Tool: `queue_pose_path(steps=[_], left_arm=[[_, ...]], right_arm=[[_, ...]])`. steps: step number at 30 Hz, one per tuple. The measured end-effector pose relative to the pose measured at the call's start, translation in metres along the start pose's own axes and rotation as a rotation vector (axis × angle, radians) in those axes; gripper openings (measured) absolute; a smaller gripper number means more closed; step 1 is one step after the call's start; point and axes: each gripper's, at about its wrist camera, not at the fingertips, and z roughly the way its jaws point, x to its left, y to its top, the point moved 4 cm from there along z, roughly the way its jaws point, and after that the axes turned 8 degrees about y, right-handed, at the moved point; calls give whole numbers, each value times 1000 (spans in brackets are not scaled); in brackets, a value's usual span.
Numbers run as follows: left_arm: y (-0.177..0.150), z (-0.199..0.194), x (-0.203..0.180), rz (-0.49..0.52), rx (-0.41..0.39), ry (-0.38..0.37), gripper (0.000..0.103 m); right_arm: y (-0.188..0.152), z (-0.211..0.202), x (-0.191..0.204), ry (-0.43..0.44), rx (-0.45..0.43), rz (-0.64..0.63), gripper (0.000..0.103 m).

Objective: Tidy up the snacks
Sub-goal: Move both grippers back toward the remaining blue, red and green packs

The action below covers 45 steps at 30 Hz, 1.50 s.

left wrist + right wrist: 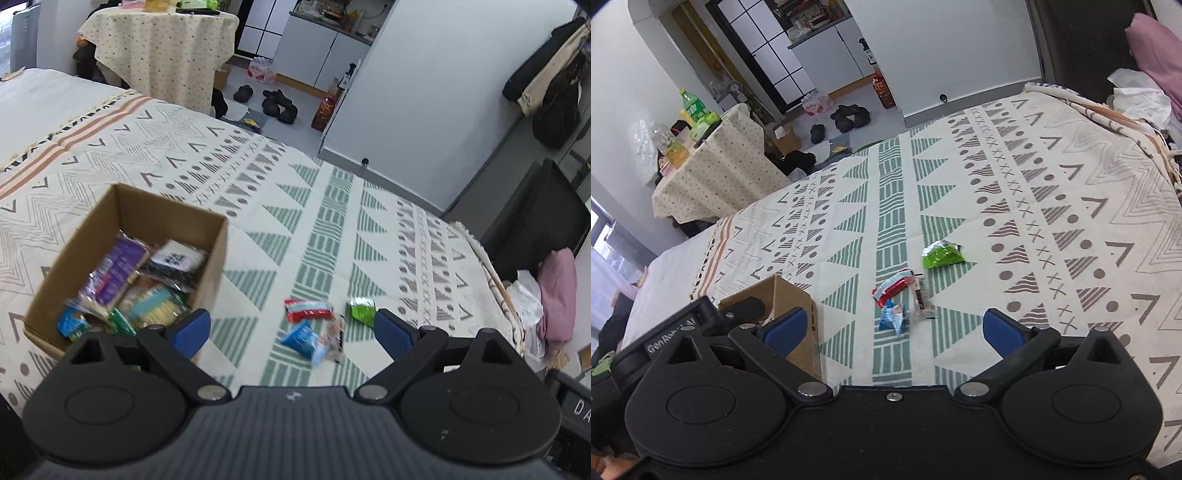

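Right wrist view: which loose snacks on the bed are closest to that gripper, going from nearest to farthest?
From the right gripper, jaws open:
1. Blue packet, just ahead, centre.
2. Clear wrapper, slightly right.
3. Red packet, just behind the blue one; close to the clear wrapper in rank.
4. Green packet, farthest, right.

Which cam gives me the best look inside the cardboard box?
Left wrist: the cardboard box sits open below it, with the packets inside visible. The right wrist shows only the box's outer corner, partly hidden behind a gripper finger, and almost nothing inside.
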Motion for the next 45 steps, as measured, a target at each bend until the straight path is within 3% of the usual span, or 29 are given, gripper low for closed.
queue_pose_path(steps=[13,21,26,34,37,39,45], left_arm=[[-31,29,-41,51,79,65,95],[-36,57,-50,19,109,82,94],[-34,77,-54,11,121,96,92],[-33,112,-49,-19,159,126,82],[-34,130,-46,-41,185,122,75],[-35,143,-42,-61,215,127,65],[-40,168,-41,-62,263,124,63]], right_arm=[[3,1,-56,39,21,38,103],[4,27,-82,67,54,67,102],[5,49,-94,93,72,121,97],[6,93,-101,129,128,171,81],[8,109,-103,133,144,188,81],[9,119,-102,135,159,191,80],[12,146,-100,142,197,205,74]])
